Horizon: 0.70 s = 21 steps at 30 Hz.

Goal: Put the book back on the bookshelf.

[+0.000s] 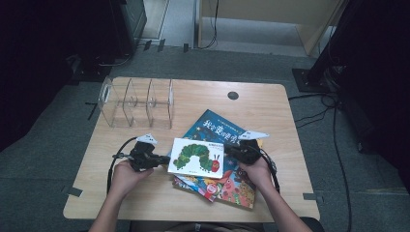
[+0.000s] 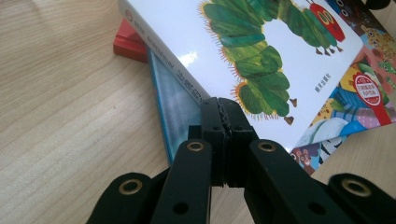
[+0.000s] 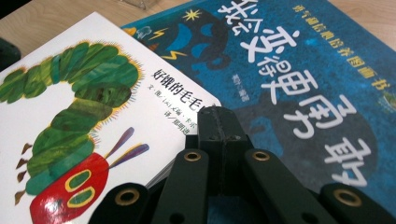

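- Caterpillar book (image 1: pixel 196 156), white cover, lies on top of a loose pile of picture books near the front middle of the counter (image 1: pixel 270 104); blue book (image 1: pixel 215 126) under it toward the back, a red-edged book (image 2: pixel 130 43) and a colourful animal book (image 1: pixel 236 186) under it toward the person.
- Left gripper (image 1: pixel 155 159) sits at the book's left edge, right gripper (image 1: pixel 231 152) at its right edge, one on each side, roughly level with the cover.
- Left jaws: fully closed, pads pressed together, nothing between them; in the left gripper view the tips (image 2: pixel 227 120) sit right at the book's near corner, touching or just beside it, can't tell which.
- Right jaws: also fully closed and empty; in the right gripper view the tips (image 3: pixel 219 126) sit at the book's corner by the title text, over the blue cover.
- Step, as I judge it: lining up on both sides of the top book, closed tips used to nudge or square it, no grasp yet.
- Likely goal: get the book off the pile, maybe into the clear divider rack (image 1: pixel 137 102) at back left, which stands well apart from the pile.
- Next move calls for: opening the jaws, sliding one pad under the book's edge and one over it, pinching the cover edge without catching the blue book below.
- Risk: thin edge lying flat on another book, so the tips may slip or drag the pile.
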Available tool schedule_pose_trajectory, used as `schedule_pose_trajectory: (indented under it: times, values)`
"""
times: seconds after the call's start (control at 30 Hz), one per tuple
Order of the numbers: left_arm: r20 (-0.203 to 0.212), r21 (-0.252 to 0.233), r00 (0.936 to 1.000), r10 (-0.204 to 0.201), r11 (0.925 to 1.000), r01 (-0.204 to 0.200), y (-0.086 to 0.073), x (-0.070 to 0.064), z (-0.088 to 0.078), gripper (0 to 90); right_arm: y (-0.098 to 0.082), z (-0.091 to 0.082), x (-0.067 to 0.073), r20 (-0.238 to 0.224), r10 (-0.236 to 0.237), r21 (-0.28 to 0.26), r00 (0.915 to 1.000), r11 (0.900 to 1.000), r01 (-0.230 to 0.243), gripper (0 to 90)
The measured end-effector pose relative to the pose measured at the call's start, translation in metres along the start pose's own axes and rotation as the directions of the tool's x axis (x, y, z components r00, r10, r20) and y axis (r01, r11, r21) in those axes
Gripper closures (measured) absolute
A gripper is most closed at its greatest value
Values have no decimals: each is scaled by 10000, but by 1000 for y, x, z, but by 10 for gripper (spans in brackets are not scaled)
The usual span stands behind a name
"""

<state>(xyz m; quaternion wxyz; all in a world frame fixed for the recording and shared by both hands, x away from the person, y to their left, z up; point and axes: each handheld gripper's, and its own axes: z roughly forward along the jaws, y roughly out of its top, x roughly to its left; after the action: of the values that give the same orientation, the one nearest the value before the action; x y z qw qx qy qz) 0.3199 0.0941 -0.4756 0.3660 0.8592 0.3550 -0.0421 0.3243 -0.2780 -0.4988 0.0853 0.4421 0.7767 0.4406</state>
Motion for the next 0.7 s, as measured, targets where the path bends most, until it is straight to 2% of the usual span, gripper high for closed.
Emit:
schedule_pose_trajectory:
  times: [0.07,0.13,0.2,0.3,0.37,0.47,0.7]
  values:
    - [5,8,10000,-20,10000,20,0,0,0,894,2,2,-2,-70,11,-37,10000,10000,-11,900]
    - [-167,-29,9999,-1,10000,0,0,0,-2,869,2,5,-3,-156,-152,-148,9998,9998,150,900]
    - [-310,-5,9995,14,10000,-14,1,1,-1,847,2,5,-3,-200,-59,-188,9998,9998,55,900]
    - [-576,-47,9983,119,9999,-122,4,4,-1,831,2,4,0,-69,-274,-98,9996,9996,273,900]
    - [-687,-120,9976,-17,9999,8,4,8,-1,836,1,0,2,-46,-315,97,9995,9995,315,900]
    - [-674,-90,9975,-233,9997,228,5,12,-1,846,-2,-6,6,-103,-276,303,9996,9992,279,900]
    - [-558,-380,9981,-274,9990,253,6,14,-4,792,-12,-13,17,-267,-456,343,9986,9983,465,900]
